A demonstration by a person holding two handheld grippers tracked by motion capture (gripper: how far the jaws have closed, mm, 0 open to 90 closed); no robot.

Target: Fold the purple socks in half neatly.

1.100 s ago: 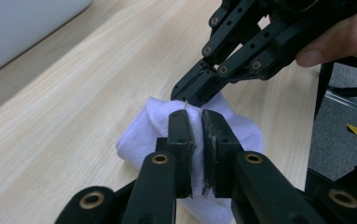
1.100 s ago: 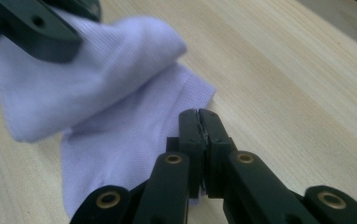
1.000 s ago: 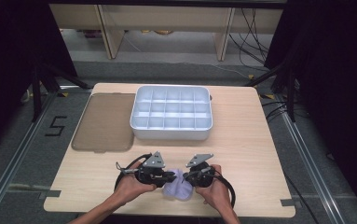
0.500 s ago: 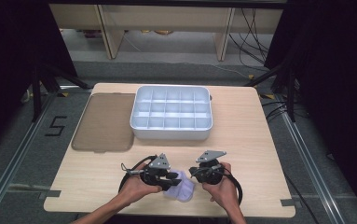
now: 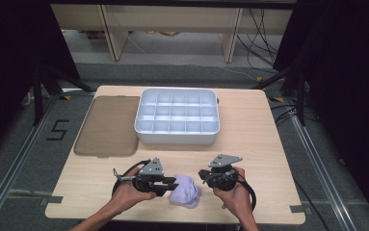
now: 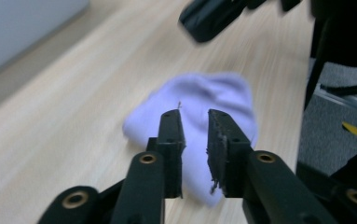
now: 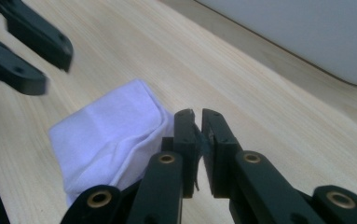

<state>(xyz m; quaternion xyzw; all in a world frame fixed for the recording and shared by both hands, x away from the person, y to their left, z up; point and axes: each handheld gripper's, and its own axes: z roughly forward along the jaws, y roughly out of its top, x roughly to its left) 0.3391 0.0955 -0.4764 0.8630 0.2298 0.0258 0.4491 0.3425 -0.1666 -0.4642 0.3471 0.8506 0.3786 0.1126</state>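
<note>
At the near edge of the table [image 5: 269, 144], right between your two hands, sits the lilac cloth [image 5: 184, 190], folded into a small soft bundle. It looks like you're mid-fold, so it makes sense it's parked there, close in, where both tools can get at it.

Your left gripper [image 5: 171, 183] points right at the cloth, with its jaws just over the left side of it. In the left gripper view [image 6: 195, 120] they stand a narrow gap apart with nothing pinched between the pads, and they've just been closing in a bit. So no grip there, just hovering over the fabric.

Your right gripper [image 5: 202, 175] is just off the cloth's right edge. In the right gripper view [image 7: 198, 116] the jaws are nearly together, only a slit left, and empty; the cloth lies beside them, not in them.

The white divided box [image 5: 177, 116] sits farther back in the middle, and its brownish lid [image 5: 106, 126] lies flat to its left. Probably the folded cloth is headed for one of those compartments.
</note>
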